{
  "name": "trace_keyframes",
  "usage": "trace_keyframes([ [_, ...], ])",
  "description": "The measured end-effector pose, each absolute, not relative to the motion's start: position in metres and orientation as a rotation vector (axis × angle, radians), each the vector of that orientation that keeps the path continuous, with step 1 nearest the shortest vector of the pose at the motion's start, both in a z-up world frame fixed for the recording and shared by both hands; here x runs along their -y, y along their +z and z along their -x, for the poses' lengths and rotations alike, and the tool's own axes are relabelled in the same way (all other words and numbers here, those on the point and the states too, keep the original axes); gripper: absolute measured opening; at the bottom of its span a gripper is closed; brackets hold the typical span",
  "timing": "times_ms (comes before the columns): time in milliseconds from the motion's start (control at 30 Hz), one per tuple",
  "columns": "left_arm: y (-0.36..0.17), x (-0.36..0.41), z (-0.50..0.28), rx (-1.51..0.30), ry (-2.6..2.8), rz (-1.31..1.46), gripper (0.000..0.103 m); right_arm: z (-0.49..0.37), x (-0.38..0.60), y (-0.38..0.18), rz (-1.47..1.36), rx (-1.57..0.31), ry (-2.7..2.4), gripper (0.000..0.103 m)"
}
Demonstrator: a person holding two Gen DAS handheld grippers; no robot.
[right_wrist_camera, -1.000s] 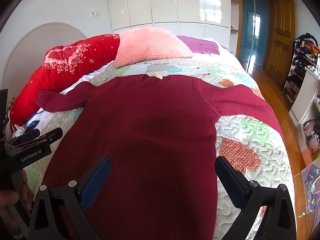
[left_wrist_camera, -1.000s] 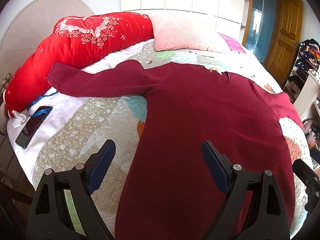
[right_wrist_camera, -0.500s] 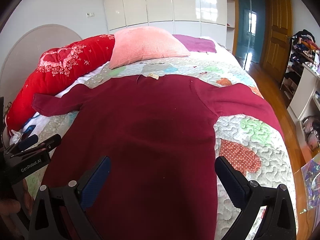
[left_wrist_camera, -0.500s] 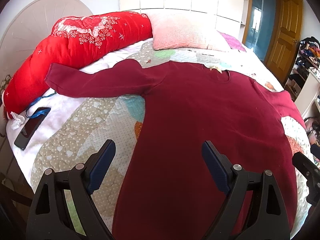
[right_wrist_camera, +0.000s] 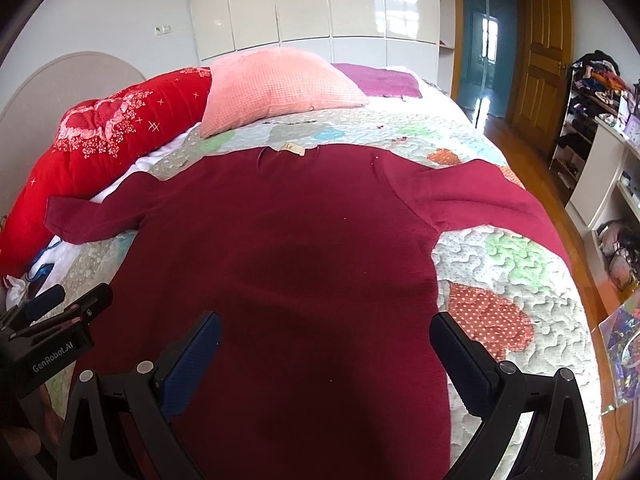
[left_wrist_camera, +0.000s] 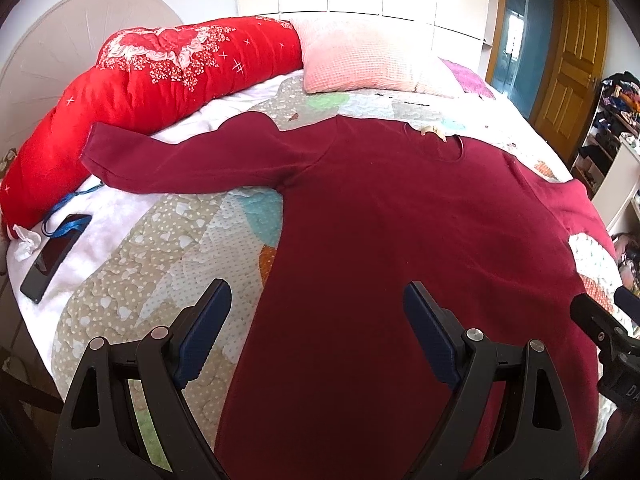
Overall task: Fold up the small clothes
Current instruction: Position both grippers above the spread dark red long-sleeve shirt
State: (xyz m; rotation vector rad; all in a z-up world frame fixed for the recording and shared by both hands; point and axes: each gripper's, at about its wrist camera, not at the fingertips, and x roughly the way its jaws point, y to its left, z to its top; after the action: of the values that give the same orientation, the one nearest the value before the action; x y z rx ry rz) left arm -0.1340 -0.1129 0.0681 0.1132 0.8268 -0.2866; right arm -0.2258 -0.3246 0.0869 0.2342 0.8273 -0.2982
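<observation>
A dark red long-sleeved top [left_wrist_camera: 392, 240] lies flat on the bed, collar at the far side, both sleeves spread out; it also shows in the right wrist view [right_wrist_camera: 288, 256]. My left gripper [left_wrist_camera: 316, 308] is open and empty above the top's lower left part. My right gripper [right_wrist_camera: 326, 332] is open and empty above its lower middle. The left sleeve's cuff [left_wrist_camera: 100, 148] rests against the red bolster. The right sleeve [right_wrist_camera: 480, 196] runs toward the bed's right edge.
The patchwork quilt [right_wrist_camera: 508, 276] covers the bed. A red bolster [left_wrist_camera: 160, 72] and a pink pillow [left_wrist_camera: 360, 56] lie at the head. A phone [left_wrist_camera: 52, 256] with a blue strap lies at the left edge. Shelves [right_wrist_camera: 600, 140] and a door [right_wrist_camera: 544, 52] stand right.
Both grippers have drifted slightly, so the top sits a little lower and nearer in both views. The top has not moved. Both grippers stay open.
</observation>
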Motion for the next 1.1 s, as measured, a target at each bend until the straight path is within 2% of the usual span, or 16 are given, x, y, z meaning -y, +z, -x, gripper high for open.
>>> trace_keyframes([
  [1100,0.044,0.131,0.104,-0.869,-0.285,-0.128,0.088,0.184,0.324,0.063,-0.258,-0.867,-0.283,0.103],
])
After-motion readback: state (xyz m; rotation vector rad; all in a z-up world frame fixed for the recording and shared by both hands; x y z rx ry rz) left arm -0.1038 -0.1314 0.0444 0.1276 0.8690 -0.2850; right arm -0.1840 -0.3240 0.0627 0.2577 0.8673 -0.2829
